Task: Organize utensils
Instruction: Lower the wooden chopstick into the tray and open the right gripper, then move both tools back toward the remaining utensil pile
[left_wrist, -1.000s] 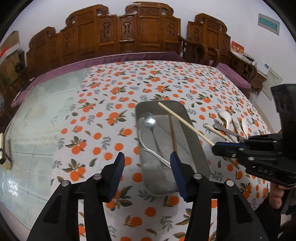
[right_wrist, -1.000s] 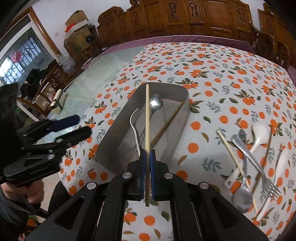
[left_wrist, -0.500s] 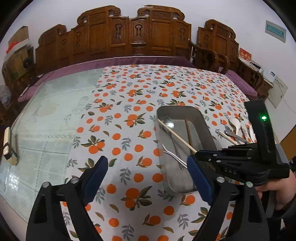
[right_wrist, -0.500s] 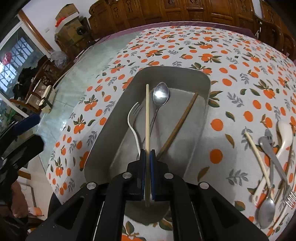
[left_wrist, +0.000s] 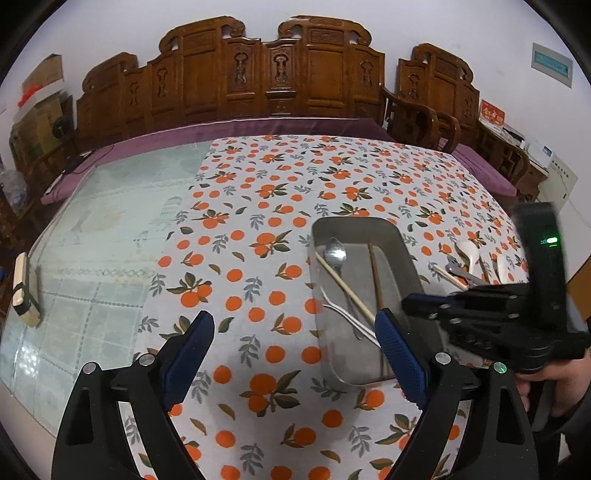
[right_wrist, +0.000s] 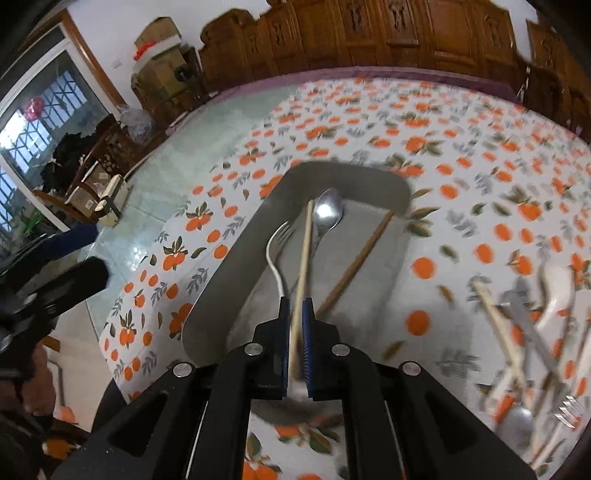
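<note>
A metal tray lies on the orange-print tablecloth. In it lie a metal spoon, a white fork and a dark wooden chopstick. My right gripper is over the tray's near end, with a pale chopstick between its fingers; the jaws stand slightly apart, and the stick slants down into the tray. My left gripper is open and empty, low over the cloth left of the tray.
Several loose utensils, white spoons, a metal fork, spoon and a pale chopstick, lie on the cloth right of the tray. Bare glass tabletop lies left of the cloth. Carved wooden benches stand behind the table.
My right gripper has lowered the pale chopstick into the tray and its jaws have parted slightly. My left gripper has opened wide and drawn back to the left.
</note>
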